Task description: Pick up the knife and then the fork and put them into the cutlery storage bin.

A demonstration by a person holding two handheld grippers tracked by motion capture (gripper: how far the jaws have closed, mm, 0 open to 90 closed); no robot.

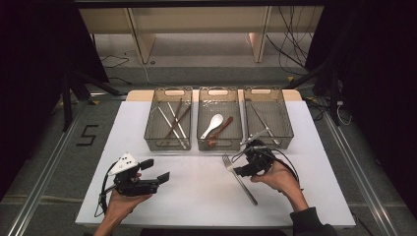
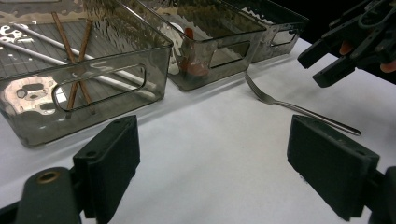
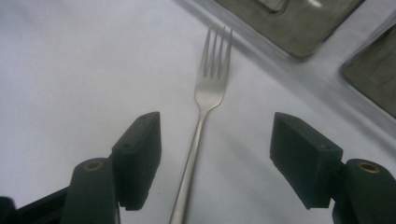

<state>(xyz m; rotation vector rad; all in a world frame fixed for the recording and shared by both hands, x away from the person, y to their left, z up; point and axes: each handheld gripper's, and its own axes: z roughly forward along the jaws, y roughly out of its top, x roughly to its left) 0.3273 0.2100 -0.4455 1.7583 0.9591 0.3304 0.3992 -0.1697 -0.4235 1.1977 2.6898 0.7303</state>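
The left gripper (image 1: 156, 172) is showing a black body, blocky black pads (image 2: 112, 158), a brass-coloured screw and a grey three-cornered plate. The right gripper (image 1: 239, 170) is trailing black cable, and a dark sleeve (image 1: 311, 223) is covering that wrist.

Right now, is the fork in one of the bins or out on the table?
Out. The fork lies flat on the white table, in front of the bins, with the right tongs open astride its handle, not touching it.

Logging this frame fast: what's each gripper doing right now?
Left gripper: open, holding nothing.
Right gripper: open, jaws either side of the fork, not gripping it.
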